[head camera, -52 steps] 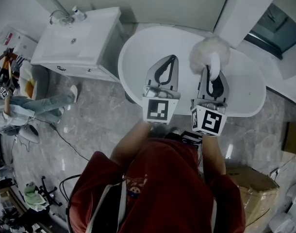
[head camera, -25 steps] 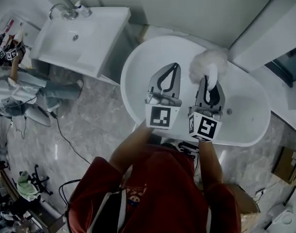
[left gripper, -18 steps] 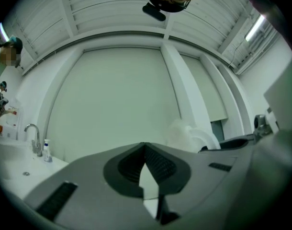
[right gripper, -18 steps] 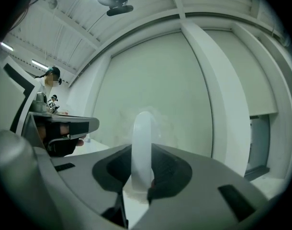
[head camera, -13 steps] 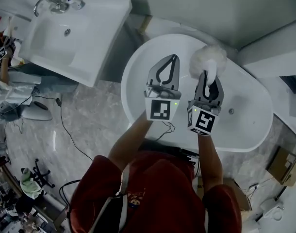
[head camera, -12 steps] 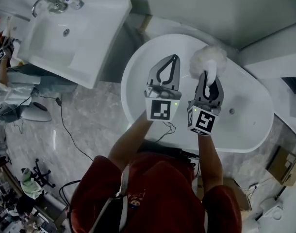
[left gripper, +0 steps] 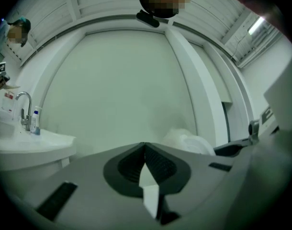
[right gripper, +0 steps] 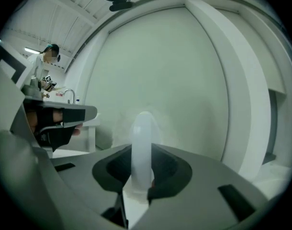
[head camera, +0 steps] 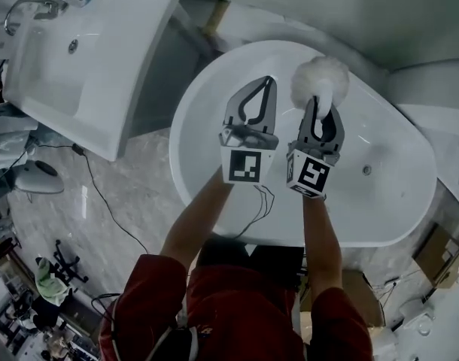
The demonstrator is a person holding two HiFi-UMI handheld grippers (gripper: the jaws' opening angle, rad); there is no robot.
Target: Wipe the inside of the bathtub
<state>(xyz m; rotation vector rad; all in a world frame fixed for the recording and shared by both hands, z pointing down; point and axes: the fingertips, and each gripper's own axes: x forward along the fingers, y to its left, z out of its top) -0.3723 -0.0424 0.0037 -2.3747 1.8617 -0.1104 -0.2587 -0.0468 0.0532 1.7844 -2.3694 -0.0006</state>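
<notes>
The bare left forearm [head camera: 193, 224] and right forearm [head camera: 320, 235] reach forward from red sleeves [head camera: 143, 292], roughly parallel. The left tool [head camera: 268, 81] has its jaws pressed together at the tips, with nothing between them. Just beside it, the right tool [head camera: 320, 105] has its jaws clamped on a white handle [right gripper: 142, 147]. Both marker cubes face the head.

Glossy grey marble floor [head camera: 132, 194] fills the near left, with a thin black cable [head camera: 101, 198] trailing across it. A white washbasin [head camera: 86, 59] with a chrome tap [head camera: 22, 7] stands at the far left. A plain pale wall [head camera: 327, 6] closes the far side. A cardboard box [head camera: 440, 243] sits near right. A strip light [left gripper: 255, 27] glows overhead.
</notes>
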